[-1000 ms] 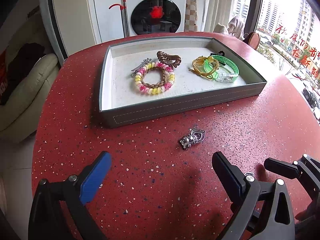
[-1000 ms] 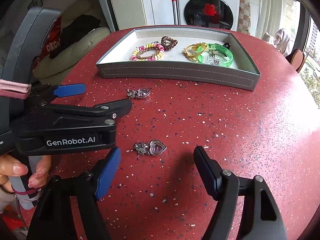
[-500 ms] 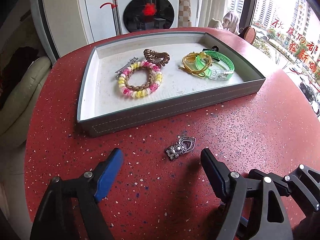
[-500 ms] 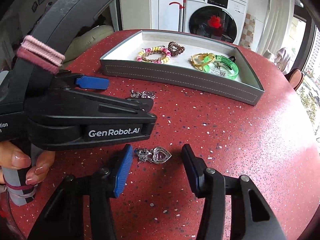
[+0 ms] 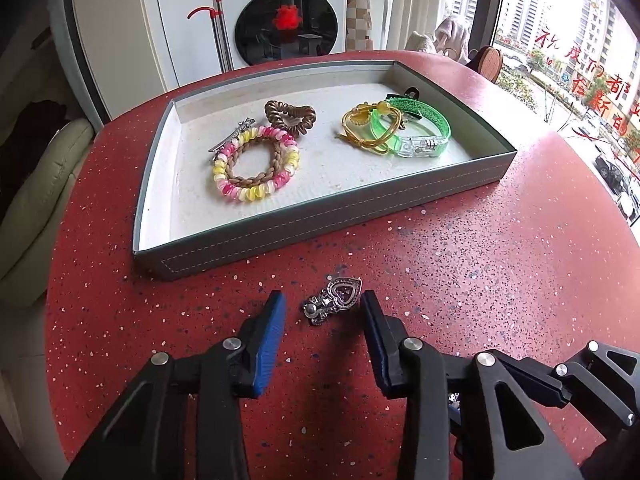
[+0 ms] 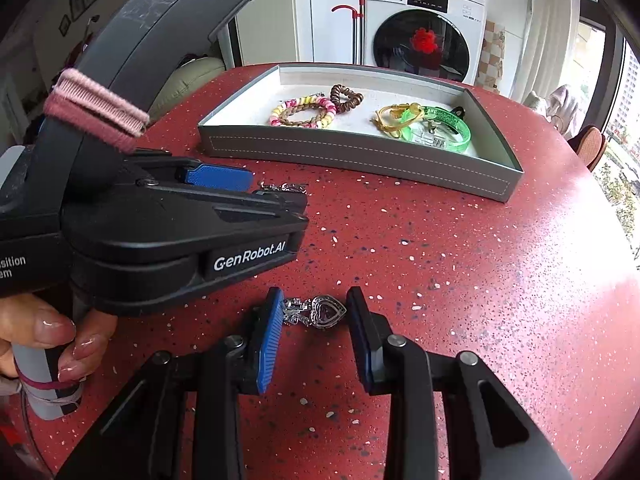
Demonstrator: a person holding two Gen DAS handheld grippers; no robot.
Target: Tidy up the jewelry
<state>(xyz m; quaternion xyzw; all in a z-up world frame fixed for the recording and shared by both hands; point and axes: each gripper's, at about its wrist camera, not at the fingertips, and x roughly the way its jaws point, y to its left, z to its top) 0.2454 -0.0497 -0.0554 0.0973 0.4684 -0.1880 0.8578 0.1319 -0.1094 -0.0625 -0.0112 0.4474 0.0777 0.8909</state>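
Two silver heart-shaped clips lie on the red speckled table. In the left wrist view one clip lies between the tips of my open left gripper, apart from both pads. In the right wrist view the other clip lies between the pads of my open right gripper; its left end is at or near the blue left pad. The left gripper's body fills the left of that view, with the first clip partly hidden behind it. A grey tray holds hair ties and bracelets.
In the tray lie a pink-yellow coil tie, a brown scrunchie, a silver hair clip, a yellow cord bracelet and a green band. A washing machine stands behind the table, a sofa to the left.
Both grippers have moved forward and narrowed, so each now has a heart clip between its pads. The tray's contents have not moved.
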